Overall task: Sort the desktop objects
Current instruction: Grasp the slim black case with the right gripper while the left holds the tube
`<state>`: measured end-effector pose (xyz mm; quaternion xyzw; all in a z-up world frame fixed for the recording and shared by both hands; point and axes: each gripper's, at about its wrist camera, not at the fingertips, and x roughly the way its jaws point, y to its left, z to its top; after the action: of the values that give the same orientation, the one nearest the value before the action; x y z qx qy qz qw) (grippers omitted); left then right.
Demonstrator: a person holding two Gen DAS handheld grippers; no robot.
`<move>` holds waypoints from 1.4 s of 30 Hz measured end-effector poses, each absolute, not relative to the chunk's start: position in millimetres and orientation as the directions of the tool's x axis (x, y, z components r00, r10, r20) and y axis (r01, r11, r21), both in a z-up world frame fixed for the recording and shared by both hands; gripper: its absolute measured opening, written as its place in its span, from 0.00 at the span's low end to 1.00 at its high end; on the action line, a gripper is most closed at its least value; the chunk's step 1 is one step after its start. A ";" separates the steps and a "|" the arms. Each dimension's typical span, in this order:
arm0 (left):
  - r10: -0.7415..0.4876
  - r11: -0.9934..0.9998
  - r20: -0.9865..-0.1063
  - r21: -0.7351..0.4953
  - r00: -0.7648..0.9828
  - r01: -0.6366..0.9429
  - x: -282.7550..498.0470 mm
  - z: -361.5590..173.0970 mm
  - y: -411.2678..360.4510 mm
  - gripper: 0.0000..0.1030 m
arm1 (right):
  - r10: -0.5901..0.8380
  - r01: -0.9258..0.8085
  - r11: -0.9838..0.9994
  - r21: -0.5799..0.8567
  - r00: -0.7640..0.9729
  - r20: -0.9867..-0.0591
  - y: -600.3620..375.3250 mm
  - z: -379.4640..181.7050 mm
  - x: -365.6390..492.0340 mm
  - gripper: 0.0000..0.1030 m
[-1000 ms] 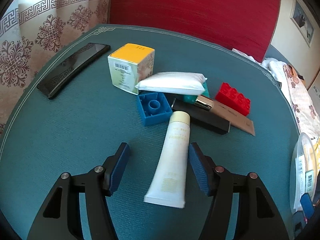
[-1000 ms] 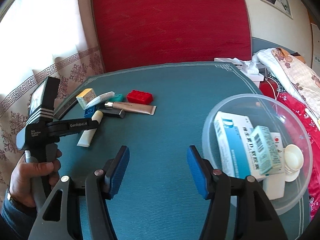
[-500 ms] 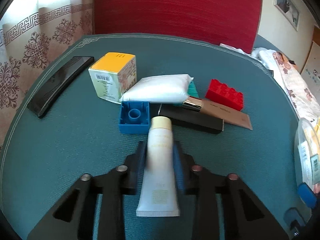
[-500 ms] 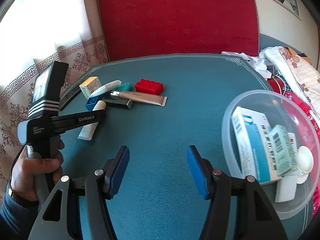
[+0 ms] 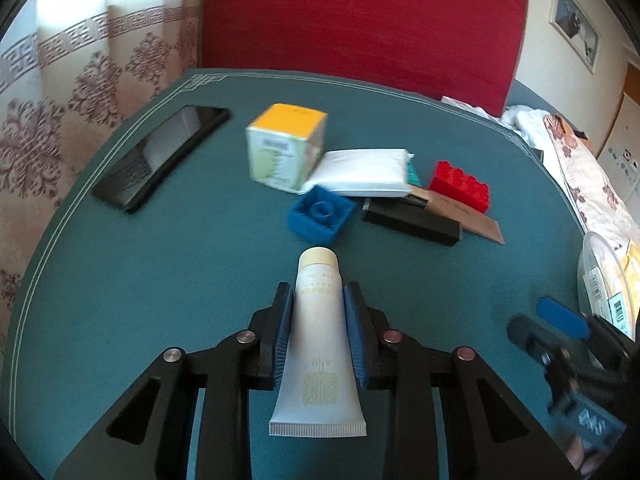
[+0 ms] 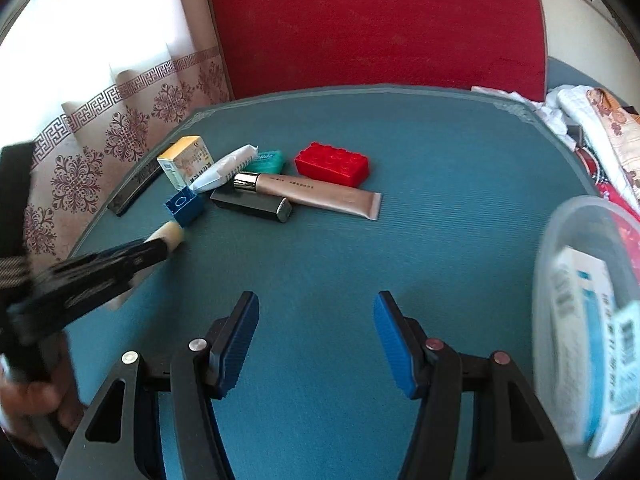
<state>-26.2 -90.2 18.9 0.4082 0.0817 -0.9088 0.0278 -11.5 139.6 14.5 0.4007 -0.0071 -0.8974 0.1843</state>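
My left gripper is shut on a cream tube, its cap pointing at a blue brick; the tube's cap end sticks out of that gripper at the left of the right wrist view. Behind lie a yellow-topped box, a white packet, a black stick, a tan tube, a teal item and a red brick. My right gripper stands open over bare cloth, apart from the pile. A clear bowl holding boxes sits to its right.
A black phone lies near the left edge of the round teal table. A red chair back stands behind, patterned curtains on the left, flowered bedding on the right. A hand holds the left gripper.
My left gripper closed on the cream tube and drew it back from the blue brick. My right gripper swung left, so the bowl slid toward the right edge of its view.
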 end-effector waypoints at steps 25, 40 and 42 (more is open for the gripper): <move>0.100 -0.960 -0.736 -0.249 -0.669 0.130 -14.9 6.1 -116.6 0.28 | -0.410 0.484 -0.867 0.118 -0.560 -0.720 71.9 9.7 -83.5 0.62; 0.065 -0.963 -0.740 -0.223 -0.670 0.153 -13.3 6.5 -118.5 0.28 | -0.405 0.571 -0.821 0.031 -0.542 -0.736 45.4 5.1 -60.2 0.56; 0.060 -0.965 -0.740 -0.216 -0.670 0.151 -13.6 6.2 -117.7 0.28 | -0.389 0.564 -0.826 0.013 -0.552 -0.737 37.4 5.6 -68.3 0.55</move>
<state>-13.6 -117.7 6.2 0.4053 0.1307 -0.9044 0.0251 -68.3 37.4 5.6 0.3865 0.1130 -0.8737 0.2729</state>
